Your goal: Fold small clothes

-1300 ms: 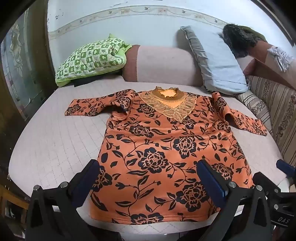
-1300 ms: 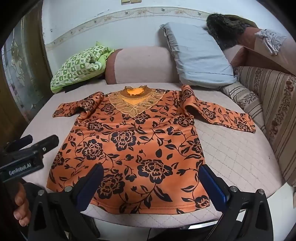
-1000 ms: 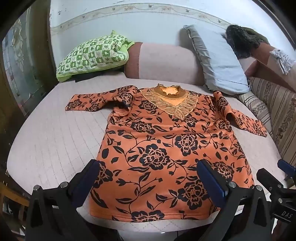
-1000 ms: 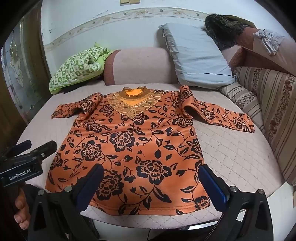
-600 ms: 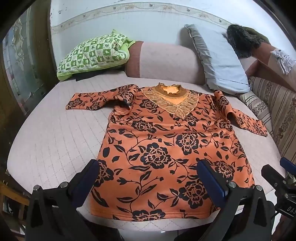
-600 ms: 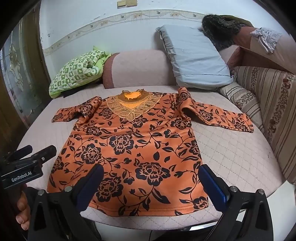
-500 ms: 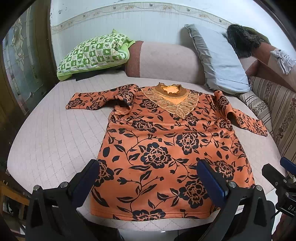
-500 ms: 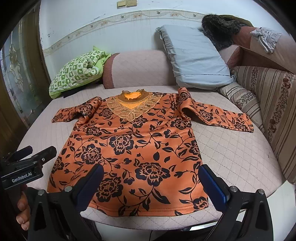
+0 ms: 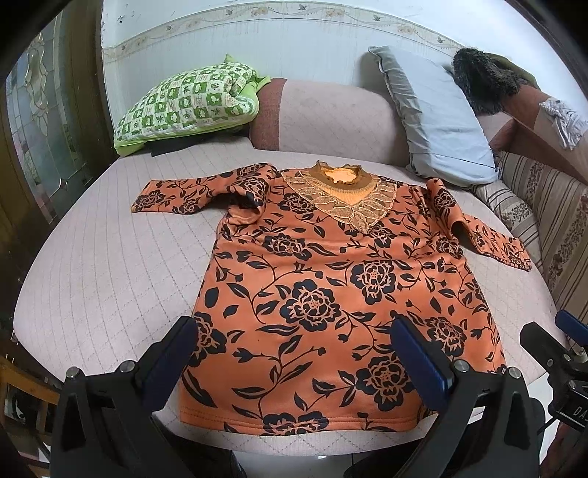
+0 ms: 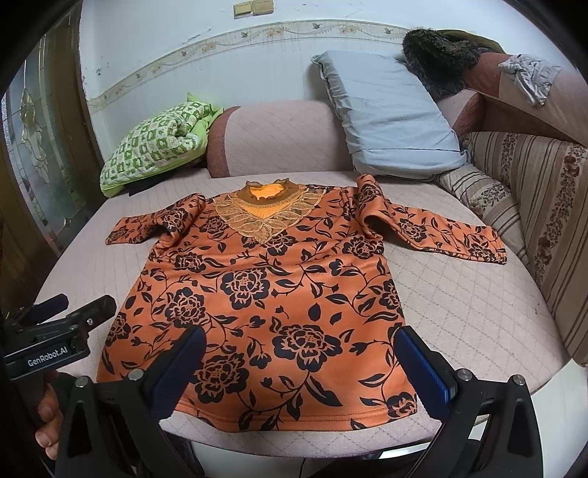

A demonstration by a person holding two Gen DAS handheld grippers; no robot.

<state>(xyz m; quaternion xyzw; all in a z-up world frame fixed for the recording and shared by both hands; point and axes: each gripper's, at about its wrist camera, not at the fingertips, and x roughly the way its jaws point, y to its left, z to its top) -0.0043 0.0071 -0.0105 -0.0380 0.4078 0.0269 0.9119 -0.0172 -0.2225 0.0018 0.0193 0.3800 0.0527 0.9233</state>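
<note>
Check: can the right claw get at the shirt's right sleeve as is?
Probably yes. The right claw is open and holds nothing, and the sleeve lies uncovered on the cushion, nothing between them.

Pink quilted daybed [image 9: 110, 257], white bordered wall [image 10: 165, 44], pillows.

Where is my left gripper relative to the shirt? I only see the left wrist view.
Observer: The right wrist view shows the left gripper beside the shirt's lower left edge, jaws open, nothing between them.
Operator: Is the hem corner behind my finger lying flat?
Observer: Yes, that hem corner lies flat on the cushion.
Operator: Anything on the wall above my frame?
Observer: Two beige switch plates, side by side.
</note>
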